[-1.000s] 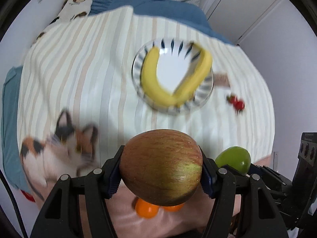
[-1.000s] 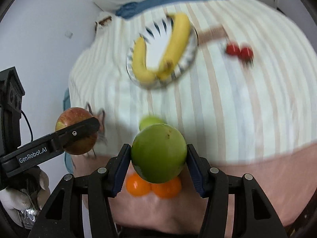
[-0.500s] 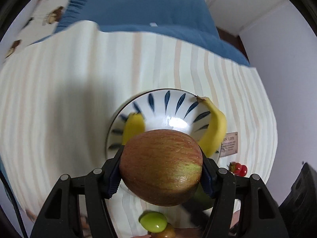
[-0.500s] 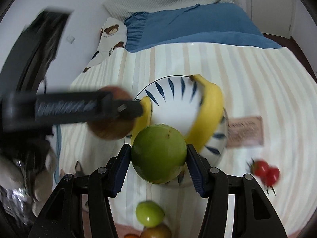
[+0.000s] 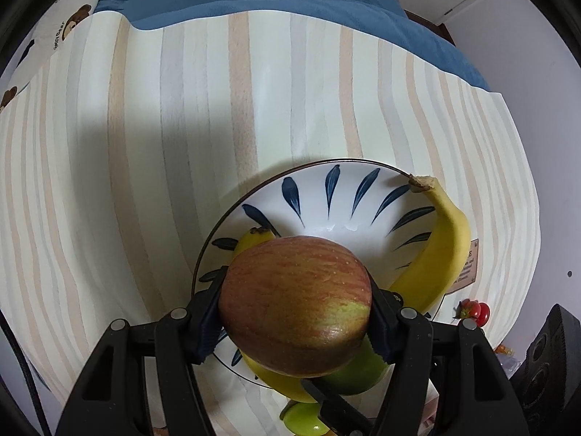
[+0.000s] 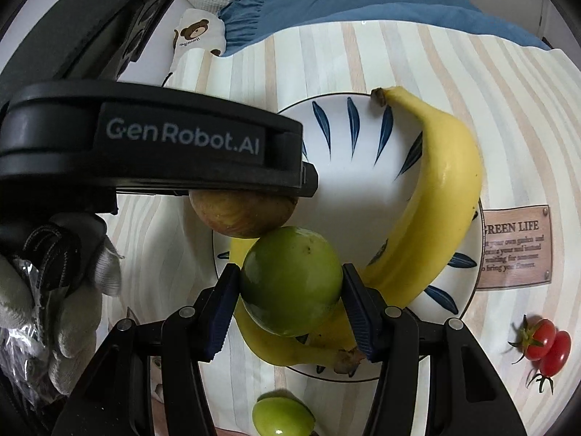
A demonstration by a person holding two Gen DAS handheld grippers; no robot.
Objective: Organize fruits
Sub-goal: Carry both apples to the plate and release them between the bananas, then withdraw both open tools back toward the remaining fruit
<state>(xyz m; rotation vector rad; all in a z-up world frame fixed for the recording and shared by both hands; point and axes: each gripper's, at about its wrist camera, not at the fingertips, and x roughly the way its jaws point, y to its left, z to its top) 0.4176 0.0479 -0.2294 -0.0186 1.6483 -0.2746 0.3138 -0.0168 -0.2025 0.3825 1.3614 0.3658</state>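
1. Left wrist view: the left gripper is clamped on a red-streaked apple, its blue pads pressing both sides of the fruit.
2. That apple hangs over the near part of a white plate with dark blue leaf marks, which sits on a striped cloth.
3. A pair of bananas curves along the plate's right rim, and a second tip shows just behind the apple.
4. Below the apple a green fruit shows, and another small green fruit lies on the cloth at the bottom edge.
5. Two cherry tomatoes lie on the cloth to the right of the plate.
6. Right wrist view: the right gripper grips the green fruit between its pads, above the plate's near side and over the bananas.
7. The left gripper reaches in from the left with the apple under it, and the apple touches the held green fruit.
8. A gloved hand holds that gripper's handle.
9. The small green fruit lies on the cloth in front of the plate; the cherry tomatoes lie to the right, below a brown label.
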